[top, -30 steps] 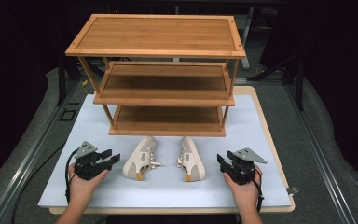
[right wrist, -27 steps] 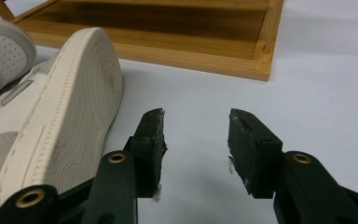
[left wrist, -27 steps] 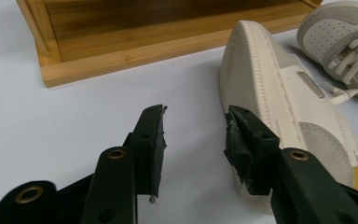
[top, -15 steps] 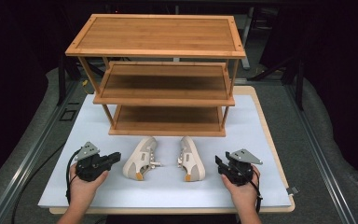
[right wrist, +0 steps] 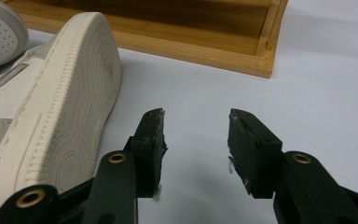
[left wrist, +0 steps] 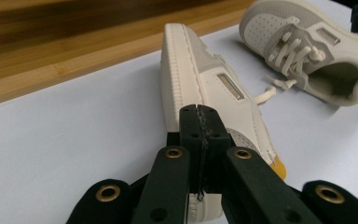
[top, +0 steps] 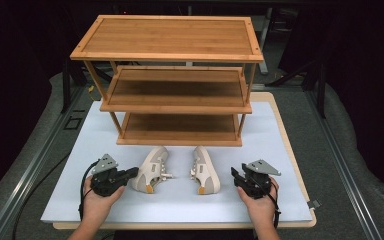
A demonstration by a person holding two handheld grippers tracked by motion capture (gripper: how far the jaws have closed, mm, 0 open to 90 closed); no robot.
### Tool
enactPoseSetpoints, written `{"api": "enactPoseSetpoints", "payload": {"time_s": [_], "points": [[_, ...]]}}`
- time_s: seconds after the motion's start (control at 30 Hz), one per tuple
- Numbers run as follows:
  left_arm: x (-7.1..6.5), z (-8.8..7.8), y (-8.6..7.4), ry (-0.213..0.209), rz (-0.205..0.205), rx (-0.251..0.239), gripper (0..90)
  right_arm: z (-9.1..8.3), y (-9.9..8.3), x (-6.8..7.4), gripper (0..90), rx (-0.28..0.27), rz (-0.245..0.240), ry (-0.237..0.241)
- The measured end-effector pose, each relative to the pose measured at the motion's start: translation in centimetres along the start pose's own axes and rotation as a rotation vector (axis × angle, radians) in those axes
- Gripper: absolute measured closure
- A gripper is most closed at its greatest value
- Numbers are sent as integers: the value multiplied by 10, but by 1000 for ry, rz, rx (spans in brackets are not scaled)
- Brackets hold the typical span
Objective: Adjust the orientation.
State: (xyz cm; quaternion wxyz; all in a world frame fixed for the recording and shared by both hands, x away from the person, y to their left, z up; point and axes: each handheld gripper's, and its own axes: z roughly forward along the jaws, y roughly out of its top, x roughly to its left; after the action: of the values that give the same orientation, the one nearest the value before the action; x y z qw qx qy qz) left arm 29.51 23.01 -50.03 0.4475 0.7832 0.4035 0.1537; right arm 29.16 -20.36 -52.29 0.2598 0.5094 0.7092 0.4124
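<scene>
Two shoes on sides before the rack (top: 172, 102), long axes toward it; left shoe (top: 151, 170) just beside closed, empty left tool (top: 130, 174); right shoe (top: 205, 170) near parted right tool (top: 234, 176).

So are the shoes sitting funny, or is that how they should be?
Yes, a bit funny. Both shoes lie tipped on their sides in front of the rack, not standing on their soles. The left shoe and right shoe have openings facing each other. Nothing looks broken or spilled.
</scene>
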Motion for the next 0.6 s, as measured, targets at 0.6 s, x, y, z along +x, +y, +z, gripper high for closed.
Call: {"api": "enactPoseSetpoints", "payload": {"time_s": [0.6], "points": [[31, -3, -9, 64, -101, -3, 899, 0, 0, -4, 539, -13, 32, 7]]}}
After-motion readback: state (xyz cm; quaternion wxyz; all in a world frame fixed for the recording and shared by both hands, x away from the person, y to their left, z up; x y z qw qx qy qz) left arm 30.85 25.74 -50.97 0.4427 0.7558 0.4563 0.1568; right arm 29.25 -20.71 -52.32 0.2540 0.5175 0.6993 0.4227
